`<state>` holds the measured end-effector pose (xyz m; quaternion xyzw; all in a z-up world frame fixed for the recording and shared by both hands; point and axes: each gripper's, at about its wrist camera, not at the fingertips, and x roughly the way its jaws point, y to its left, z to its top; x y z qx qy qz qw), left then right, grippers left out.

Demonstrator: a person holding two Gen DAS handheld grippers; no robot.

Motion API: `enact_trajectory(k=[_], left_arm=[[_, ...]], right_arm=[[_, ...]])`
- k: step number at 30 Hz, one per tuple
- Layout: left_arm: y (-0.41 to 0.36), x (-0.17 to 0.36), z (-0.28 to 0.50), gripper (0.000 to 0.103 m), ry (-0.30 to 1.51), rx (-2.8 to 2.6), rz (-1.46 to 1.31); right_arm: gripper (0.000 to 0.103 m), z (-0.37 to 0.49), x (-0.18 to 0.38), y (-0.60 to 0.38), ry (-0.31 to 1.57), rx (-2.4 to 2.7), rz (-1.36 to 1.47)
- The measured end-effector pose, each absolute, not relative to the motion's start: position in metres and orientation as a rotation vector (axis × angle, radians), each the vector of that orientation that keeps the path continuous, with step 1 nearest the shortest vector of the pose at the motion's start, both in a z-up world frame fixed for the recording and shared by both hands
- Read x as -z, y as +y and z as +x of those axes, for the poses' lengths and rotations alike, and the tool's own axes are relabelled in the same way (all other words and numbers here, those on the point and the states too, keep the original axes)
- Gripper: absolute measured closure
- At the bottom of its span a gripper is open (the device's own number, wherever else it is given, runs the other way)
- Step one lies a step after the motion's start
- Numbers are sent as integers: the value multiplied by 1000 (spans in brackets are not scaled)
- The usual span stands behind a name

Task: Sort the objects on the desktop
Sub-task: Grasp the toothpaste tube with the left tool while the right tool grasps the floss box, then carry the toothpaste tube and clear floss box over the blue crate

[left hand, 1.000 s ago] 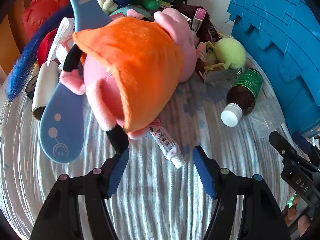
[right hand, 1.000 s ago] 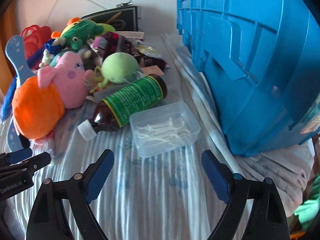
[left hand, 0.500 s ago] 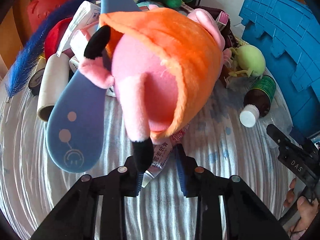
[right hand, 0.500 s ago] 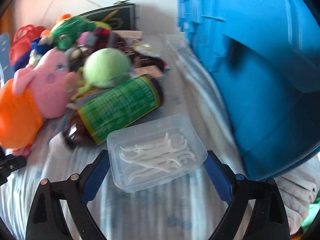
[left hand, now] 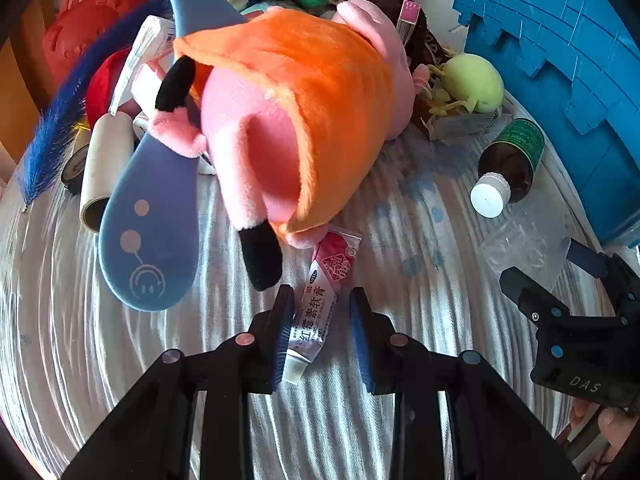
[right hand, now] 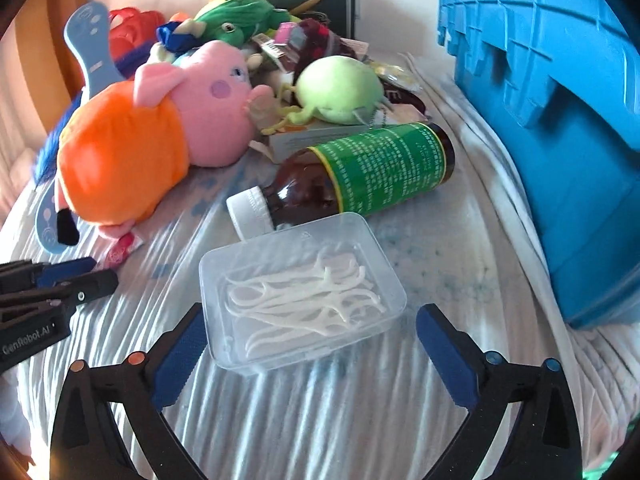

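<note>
A small pink-and-white ointment tube [left hand: 320,300] lies on the striped cloth under the pink pig plush in an orange dress [left hand: 296,120]. My left gripper [left hand: 322,320] has its jaws narrowed around the tube; the left pad touches it, the right pad stands a little apart. My right gripper [right hand: 308,344] is open, its fingers on either side of a clear plastic box of floss picks [right hand: 300,296]. That box shows in the left wrist view [left hand: 528,244] too.
A brown bottle with green label [right hand: 360,176] lies behind the box. A big blue crate [right hand: 560,100] stands on the right. A blue paddle [left hand: 148,220], a green ball toy [left hand: 472,80], a green plush [right hand: 236,20] and a white roll [left hand: 104,168] crowd the back.
My left gripper closed in from wide open around the ointment tube and drew it out from under the plush. My right gripper moved forward until the floss box sat between its fingers.
</note>
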<state>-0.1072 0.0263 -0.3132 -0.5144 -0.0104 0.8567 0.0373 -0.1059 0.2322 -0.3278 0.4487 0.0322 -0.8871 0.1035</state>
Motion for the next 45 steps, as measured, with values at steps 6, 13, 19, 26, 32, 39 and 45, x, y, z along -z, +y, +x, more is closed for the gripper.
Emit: enact_trajectory(k=[6,13,19,26,32,39,45], left_arm=[[35,299,-108,85,-41,-2617,-1532],[39,245,-109,87,-73,-2675,-1347],[36,198,-113,87,-91,-2740,-1177],[38,134,-108,87,-94,-2827,-950],[54,82,-107,87,-109,-2867,-734],[96,21,-111,87,-93,-2861,-523],[166,-22,-111,87,-33,-2811,-395]], right_arm=[[12,-109,320,222,123,2597,1277],[12,-105,269,218,117,2655,1104],[12,-115,215,212,144,2722,923],[12,-107,161,214,168,2783,746],[12,-101,98,225,150,2851,549],[12,-89,32,254,179,2958,321],[12,-95,-6,316,145,3097,241]])
